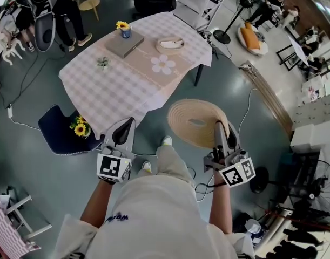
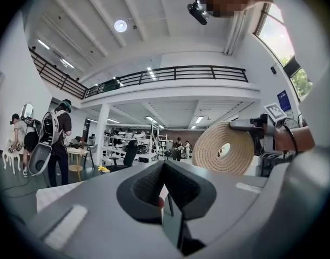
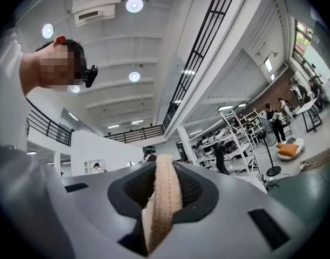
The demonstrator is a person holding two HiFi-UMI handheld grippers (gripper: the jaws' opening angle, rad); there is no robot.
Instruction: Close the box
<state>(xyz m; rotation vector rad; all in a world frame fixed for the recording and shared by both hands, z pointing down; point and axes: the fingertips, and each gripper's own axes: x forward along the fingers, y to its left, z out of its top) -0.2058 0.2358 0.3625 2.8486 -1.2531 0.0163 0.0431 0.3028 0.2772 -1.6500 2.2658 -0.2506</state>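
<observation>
Short of the table (image 1: 127, 85), the person stood with both grippers held out level in front of the body. The right gripper (image 1: 221, 127) held a round woven lid (image 1: 196, 122) by its rim; its own camera showed the jaws narrow and pressed on the lid's edge, which ran up between them. The lid reached forward and to the left from the jaws, and its broad face showed to the left gripper's camera, so it seemed tilted rather than level. The left gripper (image 1: 123, 129) held nothing, and its jaws met at the tips.

The box (image 1: 170, 45), a shallow round woven one with something pale inside, sat open on the far half of the table, just beyond a flower-shaped mat (image 1: 163, 64). It lay well apart from the lid, straight ahead and a little to the left of the right gripper. It sat roughly between the lines of the two grippers but nearer the right one, which already had the lid.

The closing had probably not begun. The coming move would likely turn on carrying the lid forward over the table's near half, bringing its face level, and centring it on the rim. Both parts being round, no turning to match would seem needed.
</observation>
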